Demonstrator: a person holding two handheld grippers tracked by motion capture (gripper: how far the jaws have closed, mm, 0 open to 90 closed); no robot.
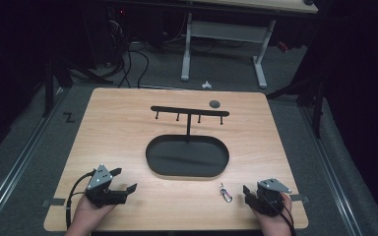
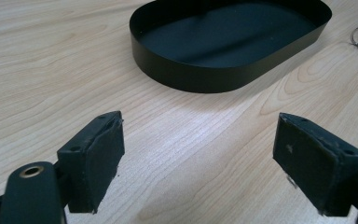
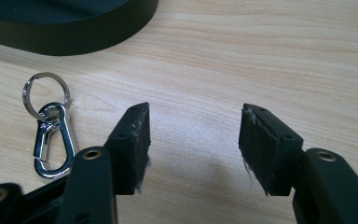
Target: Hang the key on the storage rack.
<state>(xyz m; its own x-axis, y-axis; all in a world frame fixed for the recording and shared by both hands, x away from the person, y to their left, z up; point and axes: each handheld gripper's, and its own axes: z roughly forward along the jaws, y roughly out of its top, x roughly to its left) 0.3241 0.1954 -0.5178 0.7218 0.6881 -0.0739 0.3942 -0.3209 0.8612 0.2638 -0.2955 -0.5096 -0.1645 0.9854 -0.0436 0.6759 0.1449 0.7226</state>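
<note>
I see a desk (image 2: 51,70) of pale wood-grain laminate, smooth with a soft sheen. The oval tray (image 2: 191,77) looks like thin matt black metal. The carabiner (image 3: 51,140) and its ring are polished, mirror-bright metal. My claw pads (image 3: 135,149) look rubbery, matt black, frayed at the edges.

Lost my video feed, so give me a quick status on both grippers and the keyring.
Left gripper open, holding nothing. Right gripper open, holding nothing. Carabiner keyring flat on table, between right gripper and black tray. Nothing blocking it.
</note>
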